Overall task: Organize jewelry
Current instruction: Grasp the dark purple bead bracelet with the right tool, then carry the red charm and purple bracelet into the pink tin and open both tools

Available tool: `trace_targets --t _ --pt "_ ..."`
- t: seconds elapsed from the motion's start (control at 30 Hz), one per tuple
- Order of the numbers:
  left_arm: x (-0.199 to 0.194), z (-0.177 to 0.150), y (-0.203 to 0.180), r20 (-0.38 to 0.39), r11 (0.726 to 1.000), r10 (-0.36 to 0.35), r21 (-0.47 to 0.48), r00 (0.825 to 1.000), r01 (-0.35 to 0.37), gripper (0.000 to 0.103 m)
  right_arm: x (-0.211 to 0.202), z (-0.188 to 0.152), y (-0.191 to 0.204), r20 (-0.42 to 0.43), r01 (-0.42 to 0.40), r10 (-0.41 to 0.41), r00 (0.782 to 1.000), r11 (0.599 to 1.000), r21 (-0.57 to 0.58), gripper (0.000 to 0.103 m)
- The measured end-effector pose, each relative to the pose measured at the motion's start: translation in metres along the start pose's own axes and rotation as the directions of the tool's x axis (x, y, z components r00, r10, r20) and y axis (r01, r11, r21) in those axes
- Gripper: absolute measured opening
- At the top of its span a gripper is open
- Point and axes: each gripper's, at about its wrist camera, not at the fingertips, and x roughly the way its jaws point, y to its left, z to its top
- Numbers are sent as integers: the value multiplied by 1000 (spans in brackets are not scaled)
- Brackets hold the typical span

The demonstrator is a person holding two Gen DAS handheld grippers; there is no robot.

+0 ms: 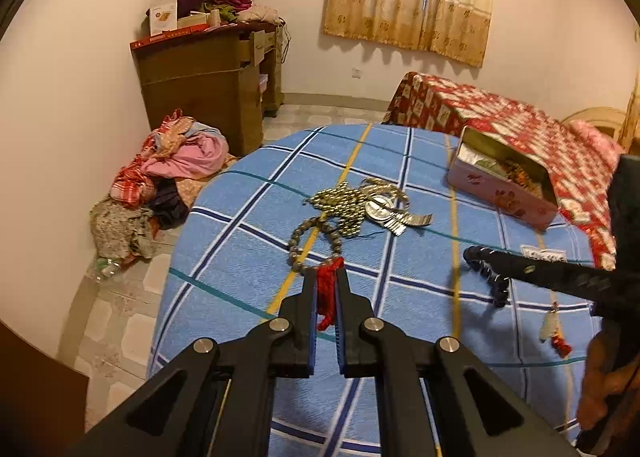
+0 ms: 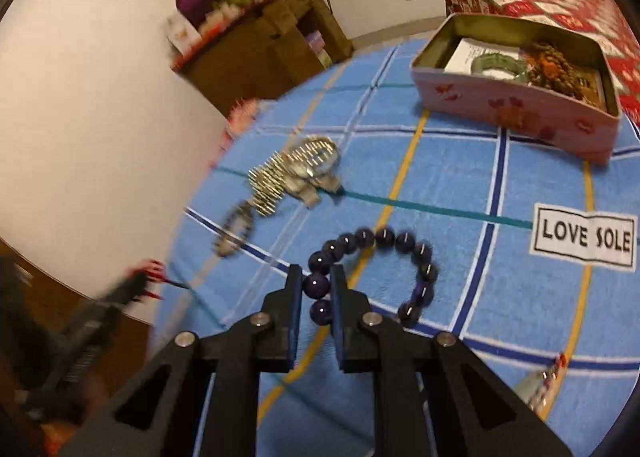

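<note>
I had two grippers angled down over the blue checked cloth (image 2: 480, 161): my left gripper (image 1: 327, 277) clenched on one red tassel (image 1: 326, 297) of a grey bead bracelet (image 1: 316, 241), my right gripper (image 2: 316, 277) pinching one dark purple bead bracelet (image 2: 400, 241). Beyond my left tips lay one gold chain heap (image 1: 340, 205) touching one silver watch (image 1: 384, 209), and one open pink tin (image 2: 516, 97) sat ahead to the right, nothing blocking it.

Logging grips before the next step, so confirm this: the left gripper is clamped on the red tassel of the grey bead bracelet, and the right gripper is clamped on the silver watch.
Wrong on the right gripper. The right wrist view shows it clamped on the dark purple bead bracelet; the silver watch lies untouched beyond. The left gripper does clamp the red tassel.
</note>
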Motion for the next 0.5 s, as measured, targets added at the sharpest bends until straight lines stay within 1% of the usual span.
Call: trace_targets --t 0.17,0.2,0.27,0.4,0.5 --pt "-2 3 -4 12 1000 -16 -3 1000 16 6 -32 5 -1 63 -99 94 994 992 72 16" --pt "-3 4 -6 13 1000 -20 -4 1000 21 6 -37 6 -3 74 -138 131 989 986 94 16" --pt "-3 4 -8 14 1000 -27 -4 1000 28 6 -42 12 -2 88 -176 167 982 978 111 16" --pt "-5 6 -15 24 999 -36 13 999 36 6 -54 16 3 118 -190 179 977 977 95 16" --pt "-6 7 -19 25 999 -46 19 999 46 6 -64 18 -1 139 -205 190 972 974 100 16"
